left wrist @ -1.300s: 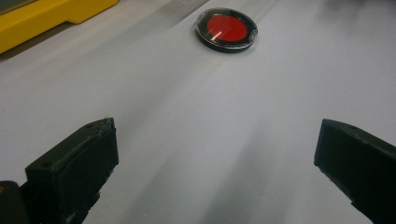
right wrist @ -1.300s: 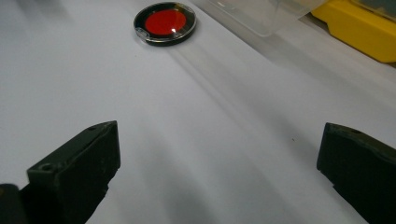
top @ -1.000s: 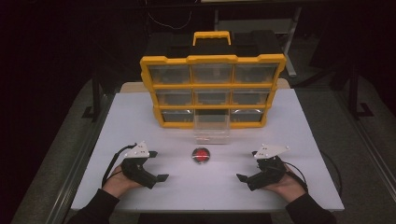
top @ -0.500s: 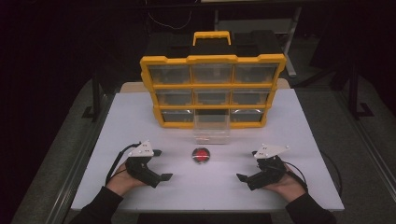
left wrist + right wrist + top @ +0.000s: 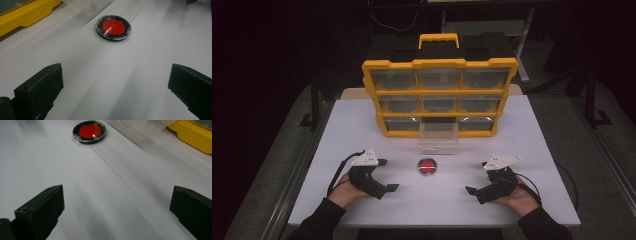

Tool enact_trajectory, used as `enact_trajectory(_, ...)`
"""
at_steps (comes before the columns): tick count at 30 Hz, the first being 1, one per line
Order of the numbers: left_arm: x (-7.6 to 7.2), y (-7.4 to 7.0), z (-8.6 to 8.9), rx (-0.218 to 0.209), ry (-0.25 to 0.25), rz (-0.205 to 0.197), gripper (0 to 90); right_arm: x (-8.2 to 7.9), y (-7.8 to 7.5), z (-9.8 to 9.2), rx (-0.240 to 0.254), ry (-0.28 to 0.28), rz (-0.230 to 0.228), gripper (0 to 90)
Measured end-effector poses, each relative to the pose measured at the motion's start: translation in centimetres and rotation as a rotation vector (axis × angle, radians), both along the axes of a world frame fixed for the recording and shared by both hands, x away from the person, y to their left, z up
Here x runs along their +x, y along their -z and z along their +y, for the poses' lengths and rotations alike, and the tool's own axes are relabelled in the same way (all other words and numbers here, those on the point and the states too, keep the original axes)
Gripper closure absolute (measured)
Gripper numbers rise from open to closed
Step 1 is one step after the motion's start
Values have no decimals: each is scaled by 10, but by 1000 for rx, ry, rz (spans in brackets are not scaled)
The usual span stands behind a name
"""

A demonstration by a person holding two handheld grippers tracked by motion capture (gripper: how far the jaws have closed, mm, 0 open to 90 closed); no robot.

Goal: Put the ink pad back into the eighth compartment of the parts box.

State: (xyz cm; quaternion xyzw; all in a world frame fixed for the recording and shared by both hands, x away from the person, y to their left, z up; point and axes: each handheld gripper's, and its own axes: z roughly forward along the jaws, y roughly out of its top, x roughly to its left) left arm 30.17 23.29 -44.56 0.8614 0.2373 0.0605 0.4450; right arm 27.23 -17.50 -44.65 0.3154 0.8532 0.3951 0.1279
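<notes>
A small round disc (image 5: 427,166) with a red centre and a black rim lies flat on the white table (image 5: 532,150), in front of the organizer. My left gripper (image 5: 388,175) rests to the disc's left, open, its jaws wide apart and empty. In the left gripper view the disc (image 5: 113,27) sits ahead of the open gripper (image 5: 115,82). My right gripper (image 5: 477,177) is to the disc's right, also open and empty. The right gripper view has the disc (image 5: 89,131) far ahead, beyond the open gripper (image 5: 117,202).
A yellow organizer (image 5: 439,85) with clear drawers and a black top stands at the back of the table. Its bottom middle clear drawer (image 5: 438,136) is pulled out toward the disc. Dark floor surrounds the table.
Both grippers have edged slightly inward toward the disc. The disc and the drawer have not moved.
</notes>
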Motion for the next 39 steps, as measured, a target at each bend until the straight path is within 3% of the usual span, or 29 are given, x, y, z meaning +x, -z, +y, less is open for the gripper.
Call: enact_trajectory(39,16,-6,-29,-24,19,-7,0,0,0,1,1,-7,-3,0)
